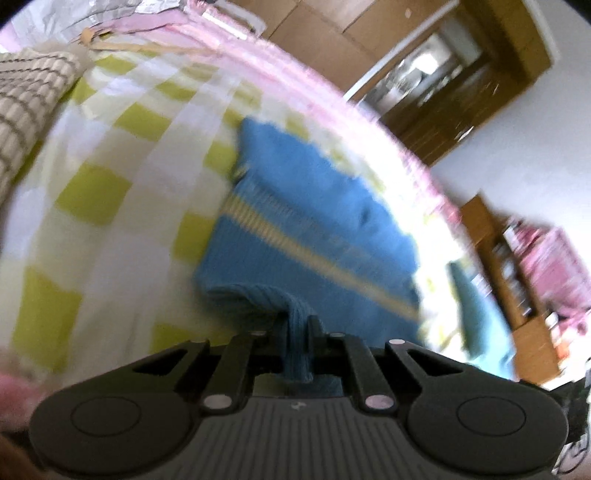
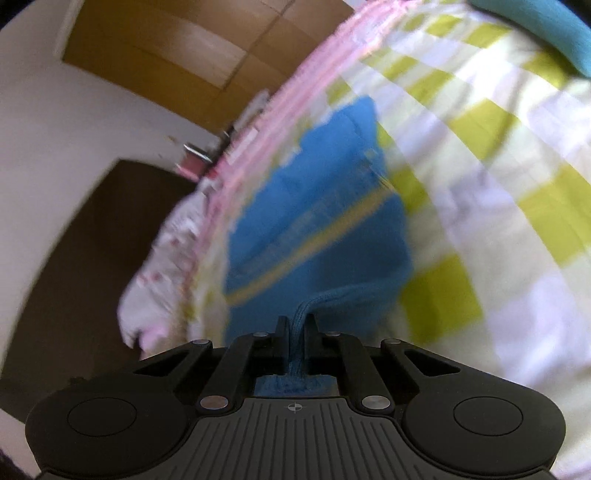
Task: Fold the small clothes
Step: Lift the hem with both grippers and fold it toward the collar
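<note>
Two wrist views, both motion-blurred, show one blue knitted garment (image 1: 295,221) lying on a bed covered by a green-and-white checked sheet (image 1: 110,177). Left gripper (image 1: 297,325): its two black fingers are clamped on a ribbed fold of the garment's near edge, which bunches up between them and trails back toward the camera. Right gripper (image 2: 295,323): likewise pinched shut on a narrow ribbed ridge of the same garment (image 2: 314,221), with a tuft of blue knit showing behind the fingers. One pale yellow stripe crosses the garment in each view.

Only the left view shows a beige striped textile (image 1: 29,96) at the upper left, a wooden bookshelf (image 1: 517,273) at the right, a wooden door frame (image 1: 443,85), and a strip of teal fabric (image 1: 469,306) beyond the garment's right edge. Only the right view shows a dark brown floor area (image 2: 92,240) below the bed's edge, a white floral cloth (image 2: 159,266) hanging over that edge, and a wooden cabinet (image 2: 184,44) above. One teal item (image 2: 546,29) is cut off by the frame at the upper right; what it is cannot be told.

A pink striped border (image 2: 280,110) runs along the bed's far side in both views. Neither gripper appears in the other's camera. The garment's far end is blurred, and its overall shape cannot be made out.
</note>
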The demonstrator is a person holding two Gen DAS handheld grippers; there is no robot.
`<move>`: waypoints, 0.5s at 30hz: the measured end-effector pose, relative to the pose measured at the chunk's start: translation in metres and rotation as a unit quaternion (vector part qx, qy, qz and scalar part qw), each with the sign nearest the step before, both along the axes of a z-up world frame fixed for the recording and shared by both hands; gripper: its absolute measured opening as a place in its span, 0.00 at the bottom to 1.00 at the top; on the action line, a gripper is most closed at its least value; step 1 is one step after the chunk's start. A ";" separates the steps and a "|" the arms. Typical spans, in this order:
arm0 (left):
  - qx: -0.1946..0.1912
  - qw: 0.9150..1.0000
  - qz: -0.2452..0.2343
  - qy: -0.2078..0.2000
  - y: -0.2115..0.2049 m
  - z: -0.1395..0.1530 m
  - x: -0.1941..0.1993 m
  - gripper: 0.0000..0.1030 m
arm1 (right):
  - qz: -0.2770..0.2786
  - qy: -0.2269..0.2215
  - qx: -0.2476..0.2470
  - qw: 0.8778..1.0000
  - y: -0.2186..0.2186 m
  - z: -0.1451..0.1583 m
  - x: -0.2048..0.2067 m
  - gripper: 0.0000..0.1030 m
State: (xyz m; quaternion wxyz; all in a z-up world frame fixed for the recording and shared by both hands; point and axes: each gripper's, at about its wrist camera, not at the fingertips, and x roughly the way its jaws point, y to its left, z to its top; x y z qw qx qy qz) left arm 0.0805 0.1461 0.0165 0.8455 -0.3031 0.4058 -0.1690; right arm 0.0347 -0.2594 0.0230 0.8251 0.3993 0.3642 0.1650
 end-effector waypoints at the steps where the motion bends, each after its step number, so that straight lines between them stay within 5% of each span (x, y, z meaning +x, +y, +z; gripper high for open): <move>1: -0.016 1.000 0.005 -0.010 0.001 0.002 0.005 0.15 | -0.002 -0.007 0.010 1.000 0.000 0.003 0.006 0.07; 6: -0.070 0.996 0.036 -0.052 0.009 0.014 0.037 0.15 | -0.026 -0.049 0.045 0.997 -0.002 0.021 0.040 0.07; 15: -0.074 0.990 0.067 -0.098 0.007 0.024 0.120 0.15 | -0.085 -0.089 0.056 0.991 -0.016 0.033 0.124 0.07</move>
